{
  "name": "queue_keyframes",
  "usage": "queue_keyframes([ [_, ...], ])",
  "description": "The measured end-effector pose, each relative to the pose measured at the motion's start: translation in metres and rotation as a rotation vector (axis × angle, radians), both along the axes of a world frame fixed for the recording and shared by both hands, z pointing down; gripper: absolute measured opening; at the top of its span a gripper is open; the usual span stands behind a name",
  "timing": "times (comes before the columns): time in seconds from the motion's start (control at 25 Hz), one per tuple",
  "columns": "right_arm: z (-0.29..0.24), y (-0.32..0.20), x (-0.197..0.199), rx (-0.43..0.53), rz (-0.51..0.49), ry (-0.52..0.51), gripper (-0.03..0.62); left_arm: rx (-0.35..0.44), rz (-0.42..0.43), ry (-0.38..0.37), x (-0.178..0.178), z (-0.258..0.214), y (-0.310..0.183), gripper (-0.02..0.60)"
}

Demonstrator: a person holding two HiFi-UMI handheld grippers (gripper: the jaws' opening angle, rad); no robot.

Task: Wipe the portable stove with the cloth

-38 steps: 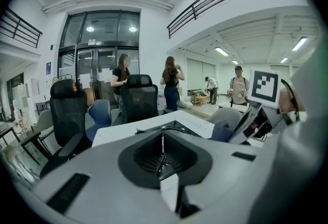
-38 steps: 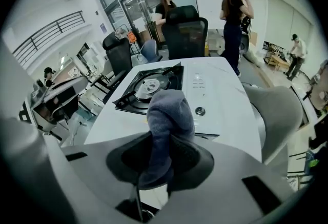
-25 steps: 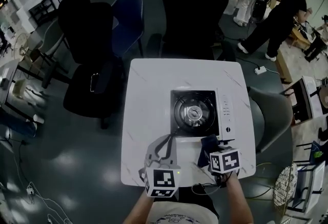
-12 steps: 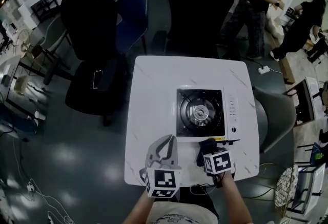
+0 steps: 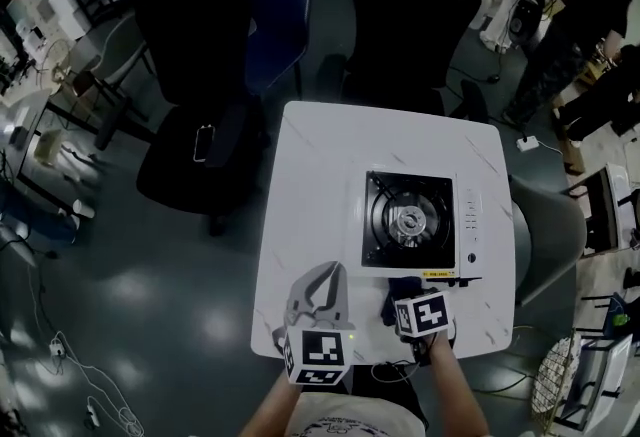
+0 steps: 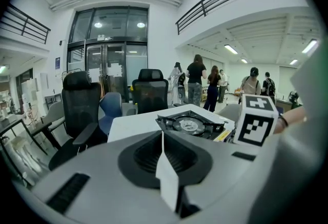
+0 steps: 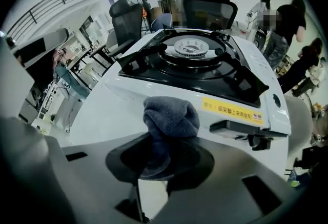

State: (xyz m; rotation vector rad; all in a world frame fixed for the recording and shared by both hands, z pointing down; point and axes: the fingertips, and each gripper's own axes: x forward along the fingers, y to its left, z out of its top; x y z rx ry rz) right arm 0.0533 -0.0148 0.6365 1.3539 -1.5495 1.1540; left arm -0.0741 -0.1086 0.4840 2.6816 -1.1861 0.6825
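The right claw is clamping a bunched dark cloth, and the wad is sticking out past its jaws. Beside it, the left claw is hovering with its jaws pressed together on nothing. Just beyond the cloth, the stove is sitting on the white counter. Black chairs are standing behind.
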Motion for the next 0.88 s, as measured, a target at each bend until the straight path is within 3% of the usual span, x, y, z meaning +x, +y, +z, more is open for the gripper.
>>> queue_keyframes([
  [0.88, -0.002, -0.032, -0.096, -0.002, -0.216, -0.082, 0.101, 0.0, -0.168, 0.011, -0.072, 0.002, -0.01, 0.021],
])
